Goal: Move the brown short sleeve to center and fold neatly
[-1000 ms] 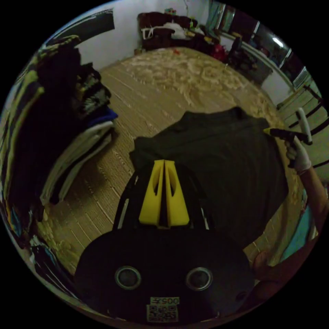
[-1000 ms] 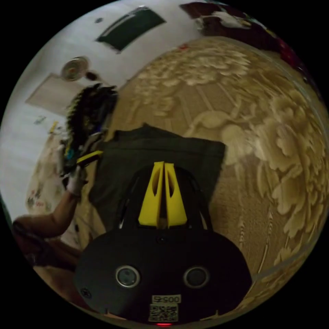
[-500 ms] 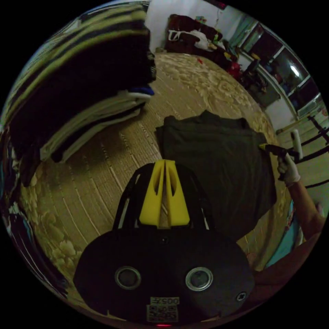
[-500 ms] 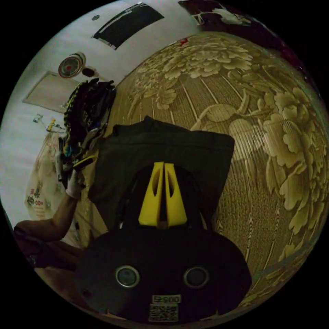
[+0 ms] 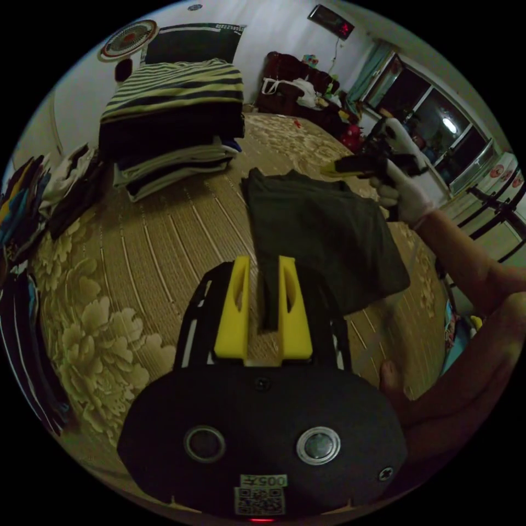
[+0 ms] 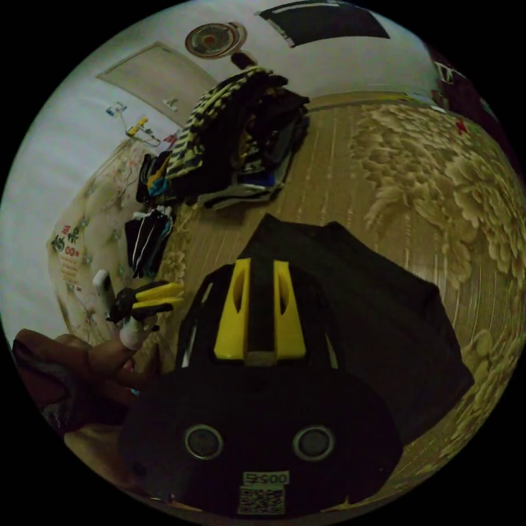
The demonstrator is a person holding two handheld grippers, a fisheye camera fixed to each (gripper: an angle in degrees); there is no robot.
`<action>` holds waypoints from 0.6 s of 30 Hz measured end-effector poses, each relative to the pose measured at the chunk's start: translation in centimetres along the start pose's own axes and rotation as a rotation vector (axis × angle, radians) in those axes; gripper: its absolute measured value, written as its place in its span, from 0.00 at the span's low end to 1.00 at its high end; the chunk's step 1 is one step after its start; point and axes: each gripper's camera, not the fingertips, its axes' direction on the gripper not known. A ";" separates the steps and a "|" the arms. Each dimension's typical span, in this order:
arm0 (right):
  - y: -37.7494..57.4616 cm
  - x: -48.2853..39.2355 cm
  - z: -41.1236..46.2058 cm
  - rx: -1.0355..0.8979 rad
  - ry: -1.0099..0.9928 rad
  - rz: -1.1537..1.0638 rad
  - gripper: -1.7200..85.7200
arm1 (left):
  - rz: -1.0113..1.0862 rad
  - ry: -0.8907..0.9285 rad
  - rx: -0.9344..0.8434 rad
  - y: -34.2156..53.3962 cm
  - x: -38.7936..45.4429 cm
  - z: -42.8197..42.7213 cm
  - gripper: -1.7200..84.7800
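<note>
The brown short sleeve (image 5: pixel 323 241) lies folded into a flat dark block on the floral mat (image 5: pixel 98 329), near the middle of it, with a stack of folded clothes (image 5: pixel 172 131) beyond its far corner, close by but apart; the top piece of the stack is striped dark and pale yellow.

In the left gripper view, the left gripper (image 5: pixel 263 307) hangs over the near edge of the shirt with its yellow jaws parted by a clear gap and nothing between them. A narrow dark strip of the shirt's edge shows through the gap, lying on the mat below. Across the shirt, the right gripper (image 5: pixel 350 164) sits in a white-gloved hand (image 5: pixel 405 192), raised above the far side of the cloth.

In the right gripper view, its jaws stand apart too, the gap between them dark with the shirt underneath; in the dim light the cloth seems to lie below rather than in the grip. The left gripper shows at the side of this view, off the shirt's edge.

Each gripper body carries a small white tag with a square code (image 5: pixel 262 496), too small and upside down to read. Red marks on a pale sheet (image 6: pixel 66 246) by the wall are not legible.
</note>
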 end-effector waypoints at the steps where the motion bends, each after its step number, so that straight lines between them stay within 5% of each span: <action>1: -0.8 -0.8 0.8 -0.012 0.020 -0.011 0.09 | -0.003 -0.004 -0.017 0.9 0.1 0.0 0.14; 9: -8.3 -7.9 12.0 -0.171 0.335 0.021 0.13 | 0.013 0.045 -0.144 5.0 -0.1 2.9 0.15; 18: -8.8 -10.6 16.6 -0.150 0.638 -0.064 0.04 | 0.062 0.094 -0.198 6.6 1.9 6.1 0.11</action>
